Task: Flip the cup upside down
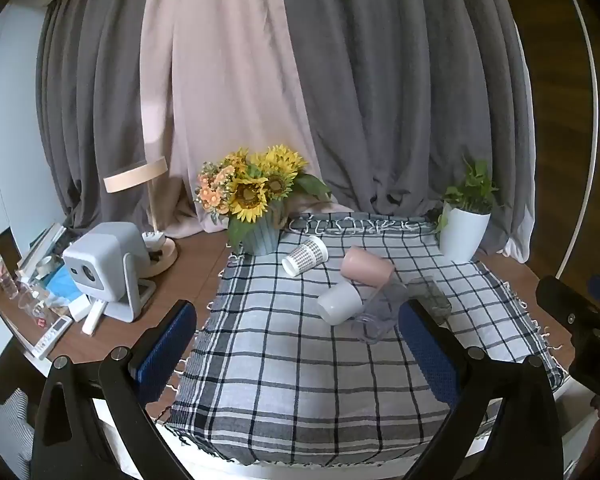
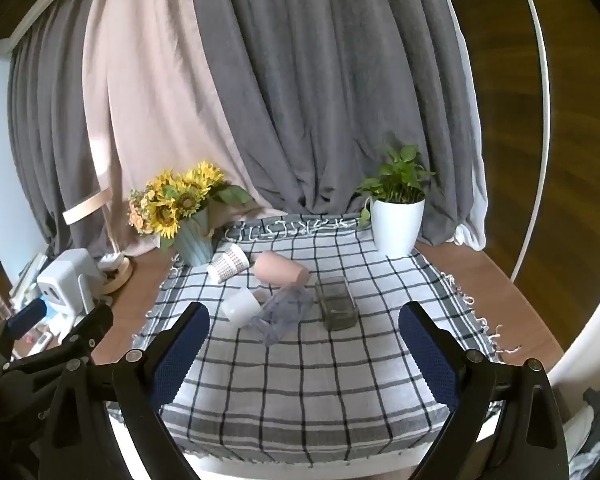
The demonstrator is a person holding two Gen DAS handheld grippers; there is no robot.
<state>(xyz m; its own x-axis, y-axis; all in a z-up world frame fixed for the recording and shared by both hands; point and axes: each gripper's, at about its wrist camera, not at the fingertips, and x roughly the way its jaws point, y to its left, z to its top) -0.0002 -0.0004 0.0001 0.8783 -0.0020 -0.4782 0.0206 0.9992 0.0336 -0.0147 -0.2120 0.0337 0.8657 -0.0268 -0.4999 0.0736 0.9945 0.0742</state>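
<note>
Several cups lie on their sides on the checked cloth: a patterned white cup, a pink cup, a plain white cup, a clear cup and a dark glass. My left gripper is open and empty, above the cloth's front, short of the cups. My right gripper is open and empty, also short of them. The left gripper's body shows in the right wrist view.
A sunflower vase stands at the cloth's back left and a white potted plant at the back right. A lamp, a white device and clutter fill the wooden table's left. Curtains hang behind.
</note>
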